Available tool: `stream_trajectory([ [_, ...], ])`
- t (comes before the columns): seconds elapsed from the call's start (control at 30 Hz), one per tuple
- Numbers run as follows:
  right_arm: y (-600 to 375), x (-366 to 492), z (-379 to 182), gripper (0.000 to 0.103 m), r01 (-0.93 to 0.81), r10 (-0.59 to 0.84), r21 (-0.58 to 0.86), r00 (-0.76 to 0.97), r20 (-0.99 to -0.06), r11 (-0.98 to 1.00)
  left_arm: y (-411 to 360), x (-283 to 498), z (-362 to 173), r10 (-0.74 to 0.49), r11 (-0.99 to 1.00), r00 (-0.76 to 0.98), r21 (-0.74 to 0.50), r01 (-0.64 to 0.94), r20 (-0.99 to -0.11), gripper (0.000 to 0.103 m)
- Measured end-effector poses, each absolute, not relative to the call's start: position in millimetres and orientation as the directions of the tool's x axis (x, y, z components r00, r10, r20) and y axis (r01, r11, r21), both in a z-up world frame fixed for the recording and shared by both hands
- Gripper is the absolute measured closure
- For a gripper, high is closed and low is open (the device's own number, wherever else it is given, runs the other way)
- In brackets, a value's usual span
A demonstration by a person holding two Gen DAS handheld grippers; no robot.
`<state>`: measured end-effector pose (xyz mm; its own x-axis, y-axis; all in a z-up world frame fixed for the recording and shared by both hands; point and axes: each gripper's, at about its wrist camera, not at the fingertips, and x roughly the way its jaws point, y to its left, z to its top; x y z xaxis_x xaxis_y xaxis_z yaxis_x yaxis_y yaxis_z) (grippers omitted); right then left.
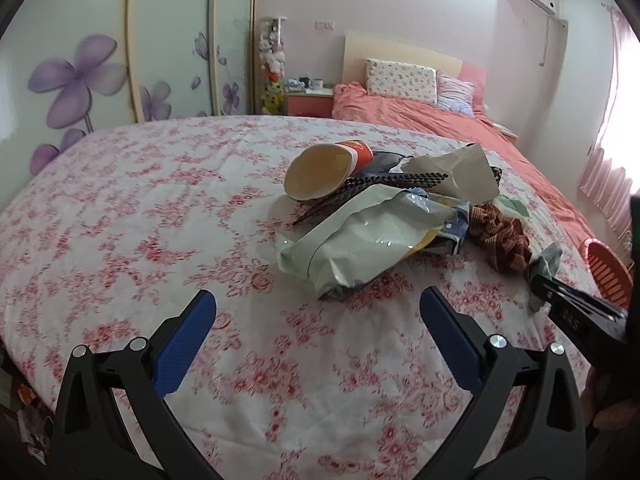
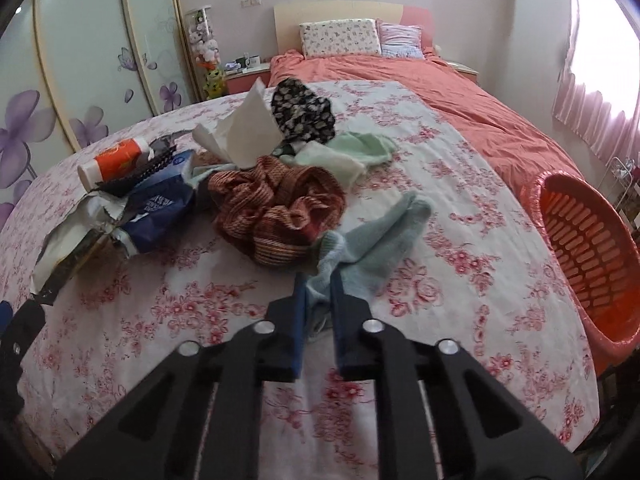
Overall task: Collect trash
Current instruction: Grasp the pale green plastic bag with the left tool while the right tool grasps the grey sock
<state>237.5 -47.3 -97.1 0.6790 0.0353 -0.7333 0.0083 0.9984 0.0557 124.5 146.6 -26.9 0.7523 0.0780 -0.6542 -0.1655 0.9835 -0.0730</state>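
A heap of trash lies on the flowered cloth: an orange paper cup [image 1: 320, 172] on its side, a pale crumpled snack bag [image 1: 360, 240], a black spiky strip [image 1: 384, 184] and white paper [image 1: 460, 172]. My left gripper [image 1: 318, 294] stands open just short of the snack bag, nothing between its fingers. In the right wrist view the cup [image 2: 116, 160], a blue bag [image 2: 160, 208] and the paper [image 2: 244, 128] sit at the left. My right gripper [image 2: 318, 280] is shut on the near end of a pale blue cloth [image 2: 380, 236], and shows at the right of the left wrist view [image 1: 560, 296].
A brown striped cloth [image 2: 276, 208], a mint cloth [image 2: 352, 152] and a black flowered cloth [image 2: 304, 110] lie beside the trash. An orange slotted basket [image 2: 588, 240] stands at the right edge. Beyond is a bed with a pink cover [image 2: 460, 92]; wardrobe doors are on the left.
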Motion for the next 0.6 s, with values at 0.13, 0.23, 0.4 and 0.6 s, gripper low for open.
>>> stream_trajectory([
  [0.13,-61,229,-91,0.094,0.024,0.034,0.070,0.691,-0.722,0.997,152,131,-21,0.052,0.983,0.756,-0.101,-0.155,-0.652,0.003],
  [0.23,-70,223,-89,0.094,0.039,0.033,0.082,0.689,-0.724,0.996,150,135,-16,0.064,0.986,0.767,-0.078,-0.147,-0.638,0.004],
  [0.4,-75,219,-88,0.094,0.046,0.035,0.091,0.687,-0.726,0.995,148,154,-24,0.052,0.991,0.731,-0.054,-0.121,-0.680,0.014],
  [0.6,-79,212,-86,0.094,0.052,0.027,0.087,0.690,-0.724,0.995,155,171,-47,-0.067,0.982,0.664,-0.167,-0.088,-0.745,0.046],
])
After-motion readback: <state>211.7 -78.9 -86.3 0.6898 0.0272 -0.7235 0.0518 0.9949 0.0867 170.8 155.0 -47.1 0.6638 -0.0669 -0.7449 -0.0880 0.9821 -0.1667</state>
